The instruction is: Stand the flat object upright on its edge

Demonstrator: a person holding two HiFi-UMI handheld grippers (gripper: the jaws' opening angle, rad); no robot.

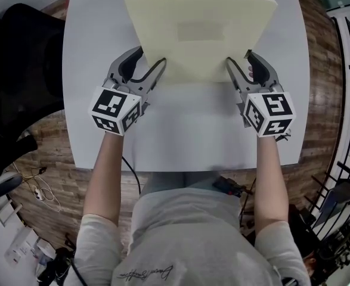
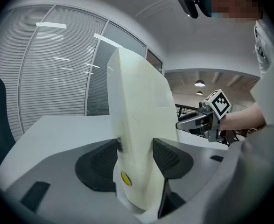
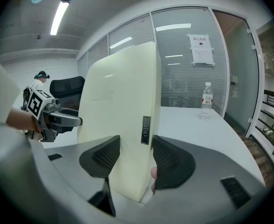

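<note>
Head view: pale flat object (image 1: 201,31) on the bench (image 1: 186,130), apparently tipped up onto its lower edge, between left gripper (image 1: 152,55) and right gripper (image 1: 238,58); release likely left to do. Left gripper view: fingers (image 2: 101,160) spread wide, clamped on the upright slab. Right gripper view: fingers (image 3: 172,160) equally wide, pressed against both faces.

The head view looks steeply down from above the person onto the table (image 1: 186,130), the left gripper (image 1: 152,57) and right gripper (image 1: 238,58) mid-frame. Each gripper view sits right behind its own fingers (image 2: 99,164), looking along them from opposite ends of the cream panel (image 3: 122,125); each shows the other gripper beyond
</note>
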